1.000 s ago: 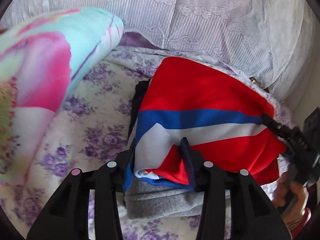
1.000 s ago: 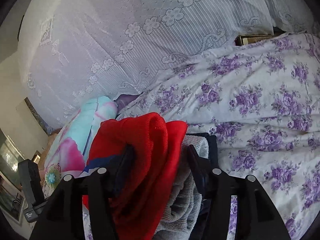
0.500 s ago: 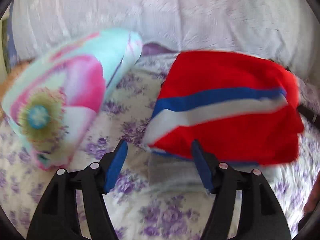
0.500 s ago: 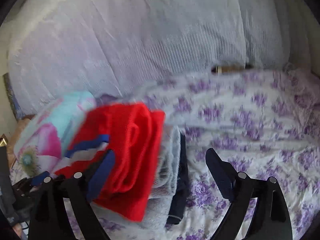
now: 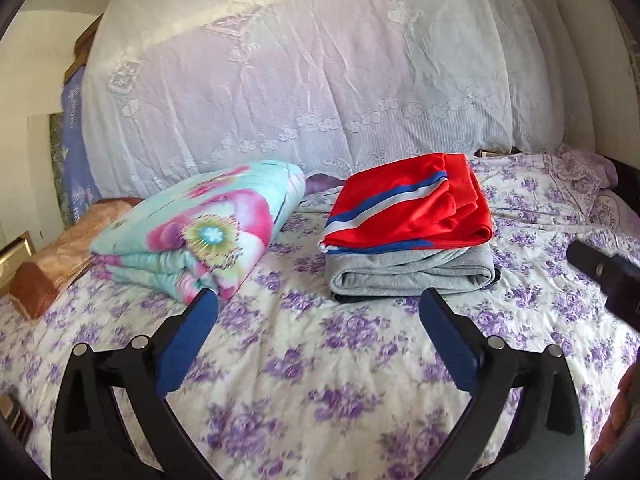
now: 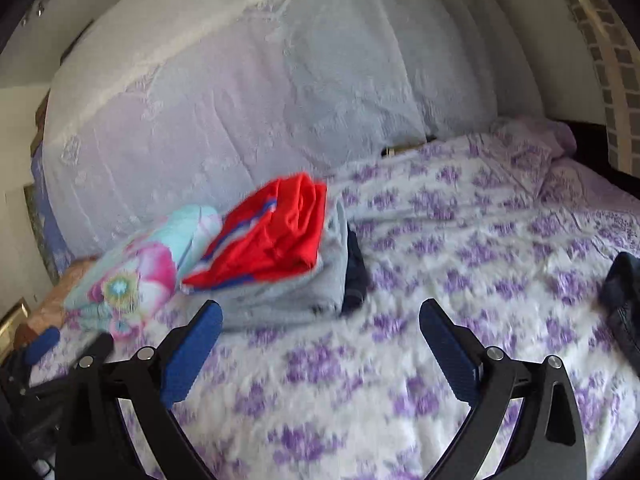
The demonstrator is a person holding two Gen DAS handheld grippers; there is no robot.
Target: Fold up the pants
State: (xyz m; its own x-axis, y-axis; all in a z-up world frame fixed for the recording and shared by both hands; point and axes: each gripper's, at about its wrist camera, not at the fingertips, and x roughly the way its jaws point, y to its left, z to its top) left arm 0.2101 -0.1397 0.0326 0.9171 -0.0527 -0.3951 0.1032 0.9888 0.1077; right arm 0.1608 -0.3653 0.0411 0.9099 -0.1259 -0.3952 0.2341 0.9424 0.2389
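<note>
On the bed [image 5: 280, 380] with its purple-flowered sheet, a folded floral quilt [image 5: 200, 236] lies at ten o'clock. The folded red pants with blue-white stripe [image 5: 408, 212] top a grey garment [image 5: 408, 272] at twelve. Both the left tool [image 5: 316, 312] and right tool [image 6: 320, 316] have just spread wide, holding nothing. No writing is legible.
</note>
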